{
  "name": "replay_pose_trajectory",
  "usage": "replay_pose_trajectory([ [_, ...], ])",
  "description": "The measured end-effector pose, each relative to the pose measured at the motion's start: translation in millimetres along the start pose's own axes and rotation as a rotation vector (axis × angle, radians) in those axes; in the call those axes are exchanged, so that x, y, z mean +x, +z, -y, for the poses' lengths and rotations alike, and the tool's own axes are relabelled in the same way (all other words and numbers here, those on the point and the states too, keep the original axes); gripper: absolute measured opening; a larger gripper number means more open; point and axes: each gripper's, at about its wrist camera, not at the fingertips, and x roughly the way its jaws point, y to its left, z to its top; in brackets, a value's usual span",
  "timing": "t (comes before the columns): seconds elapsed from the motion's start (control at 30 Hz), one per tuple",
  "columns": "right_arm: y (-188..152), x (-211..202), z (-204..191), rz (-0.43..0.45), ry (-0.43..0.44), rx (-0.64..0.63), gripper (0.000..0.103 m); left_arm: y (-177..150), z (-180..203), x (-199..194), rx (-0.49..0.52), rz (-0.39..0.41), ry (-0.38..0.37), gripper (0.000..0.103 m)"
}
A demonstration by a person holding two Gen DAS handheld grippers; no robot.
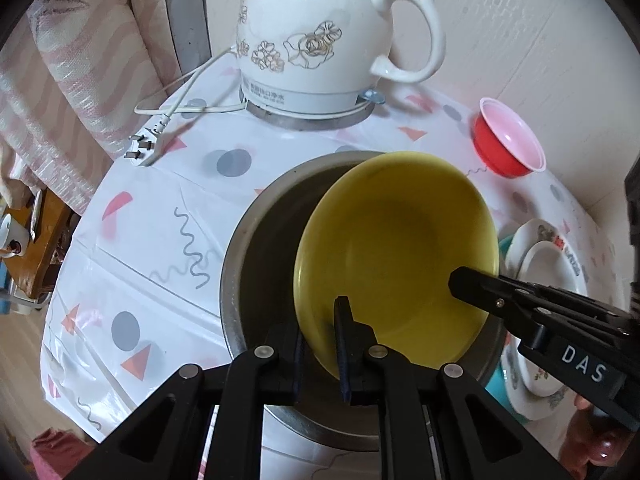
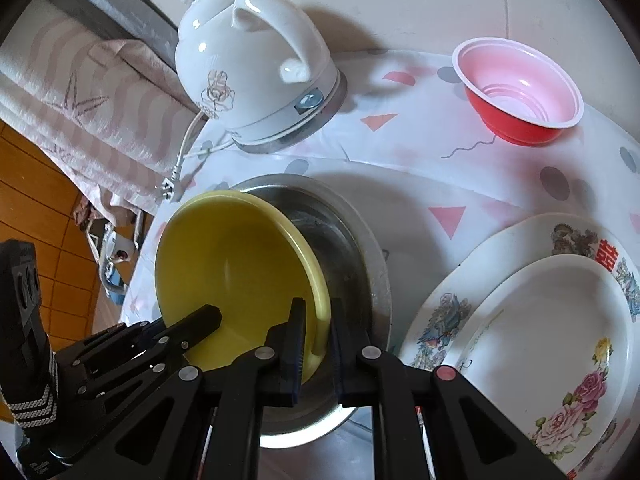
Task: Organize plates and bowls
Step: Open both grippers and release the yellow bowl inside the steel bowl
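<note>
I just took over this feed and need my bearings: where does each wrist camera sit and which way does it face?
Left wrist: on the left gripper, looking steeply down at the yellow bowl it clamps by the rim, tilted in the metal bowl; the right gripper enters from the right.
Right wrist: on the right gripper, facing down at the same bowl's rim, white plates to the right; the left gripper enters from the left.
Shared: both bowls, white kettle, red bowl.

Black left gripper, silver screws, white "DAS" lettering
</note>
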Motion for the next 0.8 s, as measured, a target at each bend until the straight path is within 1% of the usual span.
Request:
replay_pose_trajectory([
  [0.17,-1,2,-2,-0.015,-0.01,-0.006,0.018,0,4,5,0.024,-0.01,0.027,0.017],
  [0.23,-1,1,-4,-0.02,-0.021,-0.017,0.019,0,5,9,0.029,-0.027,0.042,0.018],
  [0.4,-1,0,-7,-0.012,-0.047,-0.031,0.021,-2,7,14,0.032,-0.038,0.042,0.019],
  [0.7,1,-3,-6,-0.002,-0.052,-0.035,0.024,-2,9,19,0.04,-0.048,0.061,0.02],
  [0.8,2,-3,-6,0.001,-0.053,-0.042,0.028,-1,9,20,0.039,-0.051,0.058,0.02],
])
